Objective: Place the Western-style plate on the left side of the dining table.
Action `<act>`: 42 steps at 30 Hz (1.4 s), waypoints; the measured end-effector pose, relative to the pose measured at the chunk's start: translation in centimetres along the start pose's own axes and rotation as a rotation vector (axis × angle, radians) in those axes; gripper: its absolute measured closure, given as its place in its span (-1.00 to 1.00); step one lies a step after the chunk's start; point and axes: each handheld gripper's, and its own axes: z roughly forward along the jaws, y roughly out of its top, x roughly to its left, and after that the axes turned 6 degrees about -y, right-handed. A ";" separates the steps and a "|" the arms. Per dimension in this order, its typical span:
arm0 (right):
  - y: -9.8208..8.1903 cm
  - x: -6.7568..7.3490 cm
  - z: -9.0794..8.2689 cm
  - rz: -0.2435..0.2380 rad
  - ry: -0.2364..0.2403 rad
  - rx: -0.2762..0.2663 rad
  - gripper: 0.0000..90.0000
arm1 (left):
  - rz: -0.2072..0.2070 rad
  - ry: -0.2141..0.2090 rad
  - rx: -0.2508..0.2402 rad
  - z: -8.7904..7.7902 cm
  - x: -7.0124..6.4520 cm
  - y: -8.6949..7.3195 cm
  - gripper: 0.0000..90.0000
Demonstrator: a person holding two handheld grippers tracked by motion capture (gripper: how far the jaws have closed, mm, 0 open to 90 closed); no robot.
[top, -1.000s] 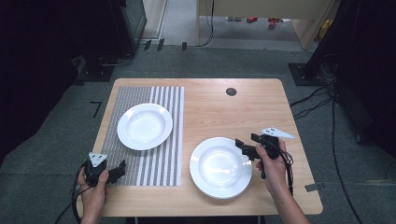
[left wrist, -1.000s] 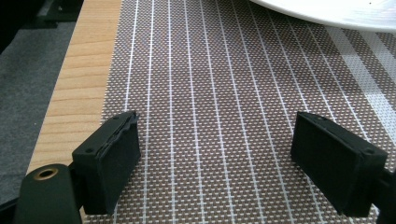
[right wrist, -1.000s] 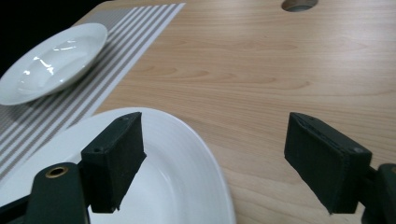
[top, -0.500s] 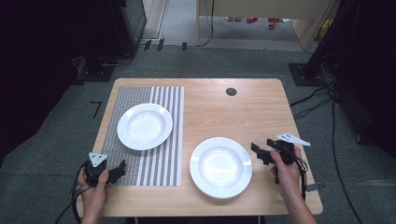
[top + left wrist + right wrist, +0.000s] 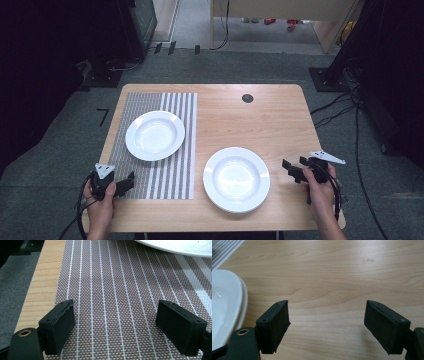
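A white plate [image 5: 155, 135] rests on a brown-and-white striped placemat [image 5: 172, 170] on the left of the wooden table [image 5: 250, 120]. A second white plate [image 5: 236, 178] lies on bare wood at front centre; in the right gripper view its rim [image 5: 227, 302] looks doubled, as if two are stacked. My left gripper [image 5: 127, 183] is open over the placemat's front left corner, with the mat [image 5: 112, 277] between its jaws and the plate's edge [image 5: 180, 246] ahead. My right gripper [image 5: 291, 170] is open over bare wood just right of the front plate, holding nothing.
A small black round hole [image 5: 247, 98] sits near the table's back edge. Cables [image 5: 350, 105] run across the grey floor to the right, and dark equipment stands at back left. The table's front edge lies just under both hands.
My right gripper has drawn back to the right, from the front plate's rim to bare wood beside it. The left gripper and both plates have stayed put.
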 end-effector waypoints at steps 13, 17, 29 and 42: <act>-1.6 -3.4 -1.2 0.032 -0.074 0.019 -0.61 | 0.001 0.000 0.001 0.0 0.0 0.0 -0.65; -2.1 -4.0 -1.5 0.033 -0.091 0.034 -0.64 | 0.000 0.000 0.000 0.0 0.0 0.0 -0.65; -3.2 -3.7 -2.0 -0.065 -0.183 0.021 -0.67 | 0.001 0.000 0.001 0.0 0.0 0.0 -0.65; -3.4 -2.8 -1.7 -0.123 -0.243 0.041 -0.71 | 0.001 0.000 0.001 0.0 0.0 0.0 -0.65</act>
